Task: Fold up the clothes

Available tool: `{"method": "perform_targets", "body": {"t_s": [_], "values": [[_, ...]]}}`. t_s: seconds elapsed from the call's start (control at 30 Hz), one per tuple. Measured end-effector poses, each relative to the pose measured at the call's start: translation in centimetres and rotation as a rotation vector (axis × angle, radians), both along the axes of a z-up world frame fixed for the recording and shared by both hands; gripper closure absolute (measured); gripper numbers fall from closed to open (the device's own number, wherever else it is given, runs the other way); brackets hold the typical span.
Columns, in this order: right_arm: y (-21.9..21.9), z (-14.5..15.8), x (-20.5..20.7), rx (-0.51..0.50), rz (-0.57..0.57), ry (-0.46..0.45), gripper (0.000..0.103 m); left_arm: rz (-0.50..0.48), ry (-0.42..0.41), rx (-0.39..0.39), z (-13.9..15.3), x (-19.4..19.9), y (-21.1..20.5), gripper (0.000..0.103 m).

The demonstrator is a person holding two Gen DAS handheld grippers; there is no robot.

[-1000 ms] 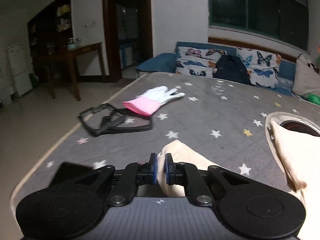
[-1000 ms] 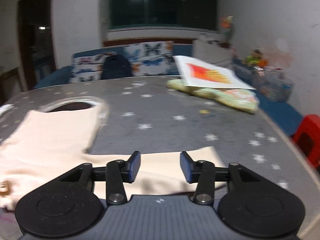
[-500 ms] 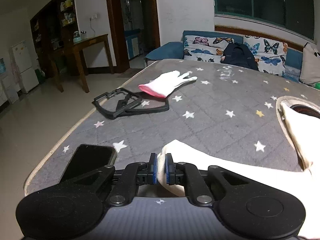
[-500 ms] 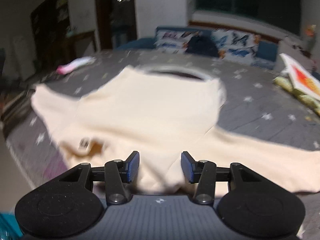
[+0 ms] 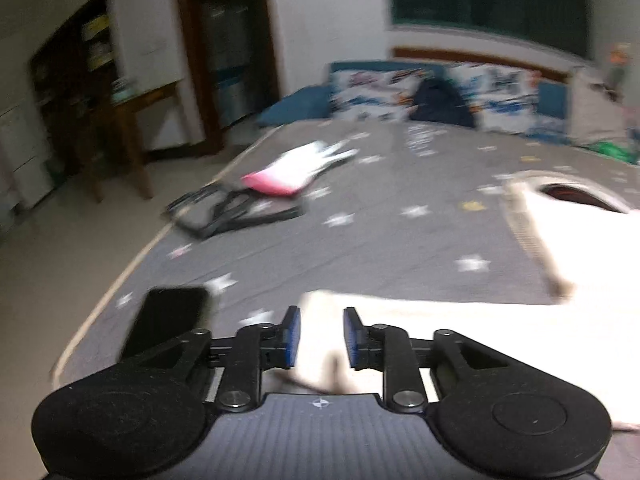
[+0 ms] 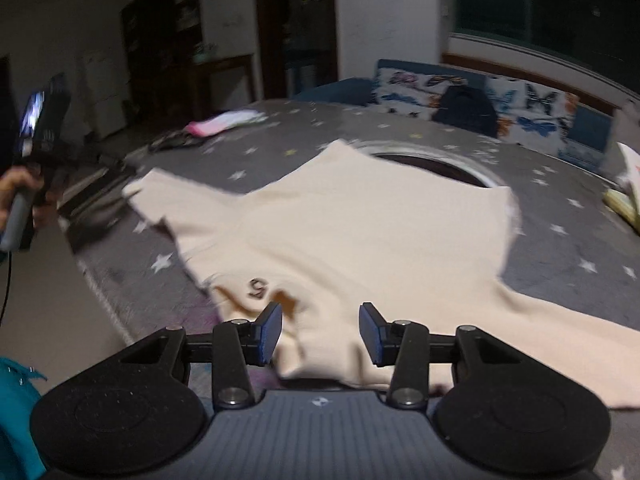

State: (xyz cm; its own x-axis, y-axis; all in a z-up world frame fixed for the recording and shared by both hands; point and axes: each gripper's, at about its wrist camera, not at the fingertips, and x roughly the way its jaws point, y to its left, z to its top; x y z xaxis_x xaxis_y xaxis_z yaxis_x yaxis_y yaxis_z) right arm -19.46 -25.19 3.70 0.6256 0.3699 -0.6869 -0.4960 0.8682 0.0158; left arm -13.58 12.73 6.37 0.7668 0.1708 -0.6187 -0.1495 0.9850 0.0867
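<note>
A cream sweater point(image 6: 360, 224) lies spread on the grey star-print bed cover point(image 6: 560, 240), neck opening toward the far side, sleeves out to both sides. My right gripper point(image 6: 320, 334) is open over the sweater's near hem, holding nothing. My left gripper point(image 5: 319, 338) is open with the left sleeve's end point(image 5: 420, 320) lying loose between and beyond its fingers. In the right wrist view the left gripper's body and the hand holding it show at the far left, off the bed's edge.
A black phone point(image 5: 168, 316) lies by the bed's left edge near my left gripper. A white-and-pink glove point(image 5: 296, 170) and a black frame point(image 5: 232, 212) lie farther back. Butterfly cushions and a dark bag point(image 6: 464, 108) stand at the far side. Folded items point(image 6: 624, 196) lie at the right.
My left gripper has opened and let go of the sleeve. My right gripper has swung left from the right sleeve to face the sweater's body, staying open.
</note>
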Motion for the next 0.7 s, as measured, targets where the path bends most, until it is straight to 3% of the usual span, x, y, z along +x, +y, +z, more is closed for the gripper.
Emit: {"method": "perform_targets", "body": {"t_s": [0.1,0.17,0.33,0.53,0.63,0.7], "values": [[0.8,-0.3,-0.1,-0.004,0.030,0.012,0.078,-0.191,-0.019,-0.040,0.7,-1.2,-3.2,0.065],[1.4,-0.4,-0.1,-0.007,0.050,0.020,0.080,-0.336,-0.017,-0.066,0.7,-1.9,-5.8,0.057],[1.2,-0.5,-0.6,-0.011,0.041,0.009,0.093,-0.665,0.004,-0.103,0.1,-3.1,-12.5,0.052],[1.1,-0.1,-0.7,-0.006,0.033,-0.001,0.094,-0.834,0.049,-0.041,-1.7,-3.6,-17.7,0.053],[1.3,-0.1,-0.6,0.006,0.037,0.001,0.084,-0.856,0.082,-0.025,-2.6,-3.8,-18.0,0.059],[1.5,-0.2,-0.6,0.007,0.042,-0.005,0.082,-0.873,0.085,-0.023,-2.7,-4.1,-18.0,0.065]]}}
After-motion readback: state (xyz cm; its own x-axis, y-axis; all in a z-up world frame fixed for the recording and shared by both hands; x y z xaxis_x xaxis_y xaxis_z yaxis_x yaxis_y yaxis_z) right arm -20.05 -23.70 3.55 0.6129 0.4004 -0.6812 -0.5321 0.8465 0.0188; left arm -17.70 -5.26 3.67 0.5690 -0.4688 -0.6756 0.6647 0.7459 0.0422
